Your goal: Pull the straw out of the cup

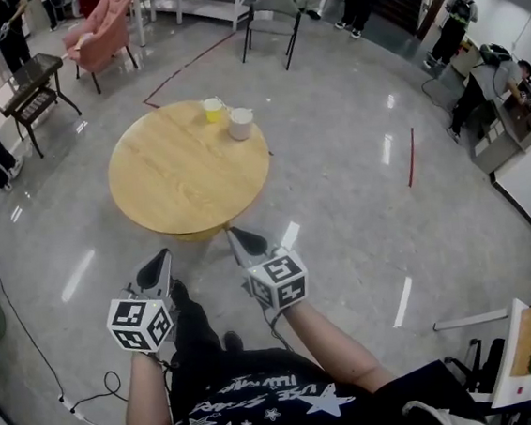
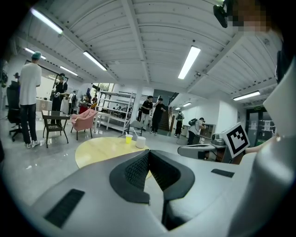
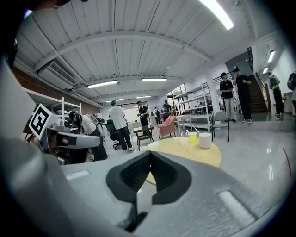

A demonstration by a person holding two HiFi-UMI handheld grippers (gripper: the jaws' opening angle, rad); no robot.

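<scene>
**Approach step: the cup stands far across the tabletop**

You are on the approach, with nothing gripped. Your left tool point(image 1: 161, 256) and right tool point(image 1: 234, 233) both have their jaws pressed together and empty, just short of the near edge of the round tabletop point(image 1: 181, 173). The yellow cup point(image 1: 213, 110) stands at the far edge, just beside a white cup point(image 1: 240, 123). The straw point(image 2: 133, 133) shows only as a thin line leaning from it. Next you likely need to reach across, open one tool onto the straw and steady the cup with the other.
</scene>
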